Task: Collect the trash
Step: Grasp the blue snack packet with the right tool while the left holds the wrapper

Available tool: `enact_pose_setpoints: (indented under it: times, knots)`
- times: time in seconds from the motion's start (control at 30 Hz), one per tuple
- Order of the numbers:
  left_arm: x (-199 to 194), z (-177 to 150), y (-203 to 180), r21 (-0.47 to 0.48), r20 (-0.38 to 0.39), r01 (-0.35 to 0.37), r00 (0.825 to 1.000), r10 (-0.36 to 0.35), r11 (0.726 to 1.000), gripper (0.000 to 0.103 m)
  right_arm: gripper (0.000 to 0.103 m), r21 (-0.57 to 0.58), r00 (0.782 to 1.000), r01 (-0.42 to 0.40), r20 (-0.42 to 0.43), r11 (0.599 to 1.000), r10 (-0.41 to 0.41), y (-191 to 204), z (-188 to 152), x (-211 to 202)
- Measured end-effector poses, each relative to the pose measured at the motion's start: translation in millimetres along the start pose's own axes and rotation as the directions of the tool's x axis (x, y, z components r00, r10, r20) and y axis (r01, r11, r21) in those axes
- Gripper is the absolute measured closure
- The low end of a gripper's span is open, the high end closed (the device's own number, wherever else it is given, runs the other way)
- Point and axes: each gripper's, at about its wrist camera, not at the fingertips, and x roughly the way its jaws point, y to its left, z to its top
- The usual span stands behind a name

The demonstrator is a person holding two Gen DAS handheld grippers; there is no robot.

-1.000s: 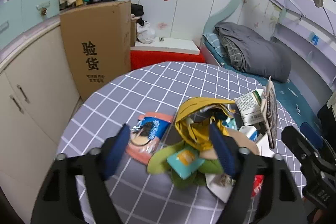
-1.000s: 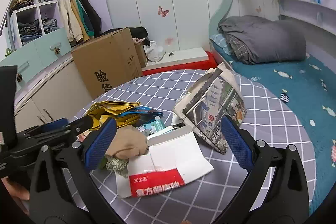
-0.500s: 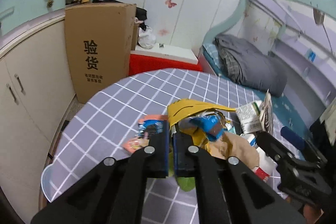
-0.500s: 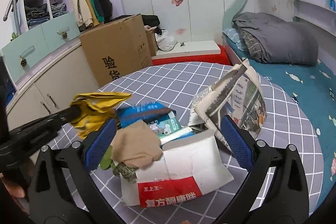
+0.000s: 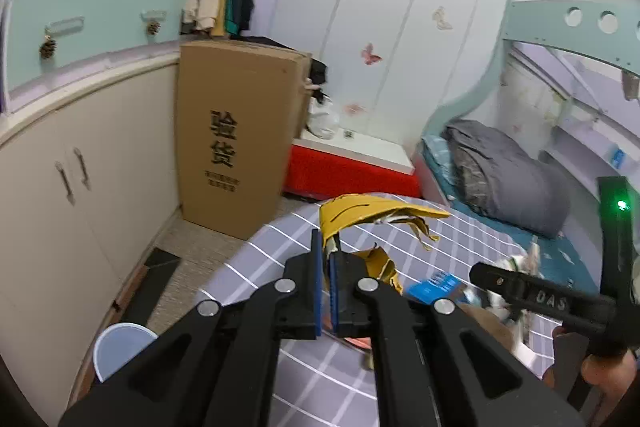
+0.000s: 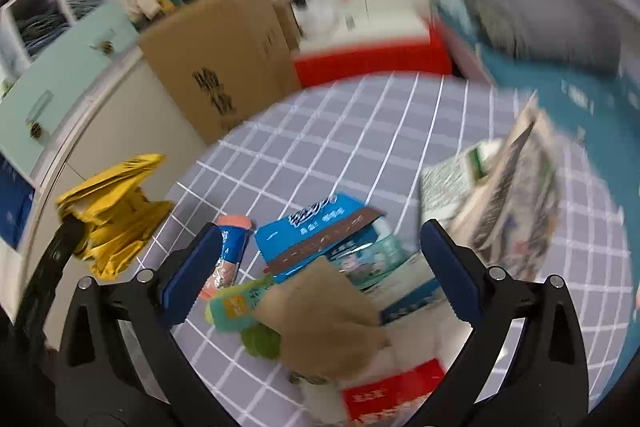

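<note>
My left gripper [image 5: 326, 281] is shut on a crumpled yellow wrapper [image 5: 360, 215] and holds it lifted over the left edge of the round checked table [image 5: 280, 239]. The wrapper also shows in the right wrist view [image 6: 108, 203], off the table's left side. My right gripper [image 6: 320, 267] is open above a trash pile: a blue box [image 6: 316, 231], a tan paper bag [image 6: 320, 319], a green-yellow packet [image 6: 236, 307], a pink-blue pouch [image 6: 228, 251], a folded newspaper [image 6: 508, 195] and a red-white box [image 6: 392, 395].
A white-blue bin [image 5: 120, 347] stands on the floor below the table's left edge. A tall cardboard box [image 5: 236, 135] stands by the cream cabinets [image 5: 80, 179]. A bed with a grey duvet [image 5: 508, 171] lies at the right.
My left gripper closed on the yellow wrapper, lifted it off the pile and carried it left past the table edge. My right gripper moved in lower over the pile; its view is blurred.
</note>
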Motion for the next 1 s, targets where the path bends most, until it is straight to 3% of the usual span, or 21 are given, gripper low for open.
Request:
enact_pose_setpoints:
  times: [0.07,0.2,0.3,0.5,0.6,0.67,0.87,1.0]
  knots:
    - [4,3,5,-0.008,0.002,-0.011,1.000,0.011,1.000,0.100,0.006,0.012,0.999,0.001,-0.044,1.000,-0.001,3,8,14]
    - [10,3,12,-0.017,-0.007,-0.014,1.000,0.014,1.000,0.100,0.006,-0.018,0.986,0.078,-0.147,0.997,-0.080,9,17,48]
    - [17,1,15,-0.018,-0.020,-0.009,1.000,0.009,1.000,0.100,0.006,0.009,0.970,0.068,-0.234,0.998,-0.064,7,18,74]
    - [29,-3,21,-0.025,-0.046,0.008,0.999,-0.009,1.000,0.100,0.007,-0.024,0.967,0.068,-0.246,0.997,-0.072,17,26,91]
    - [32,-4,23,-0.032,-0.052,0.012,0.999,-0.013,0.999,0.100,0.019,-0.034,0.964,0.085,-0.250,0.996,-0.091,20,30,97]
    - [34,-5,26,-0.038,-0.057,0.016,0.998,-0.018,0.999,0.100,0.042,-0.036,0.965,0.080,-0.247,0.996,-0.087,21,33,101]
    - [39,-5,38,-0.057,-0.066,0.013,0.998,-0.016,0.998,0.100,0.056,-0.106,0.966,0.092,-0.233,0.990,-0.114,36,31,106]
    - [35,-4,41,-0.057,-0.059,0.014,0.998,-0.018,0.998,0.100,0.063,-0.113,0.979,0.071,-0.184,0.991,-0.091,42,30,98]
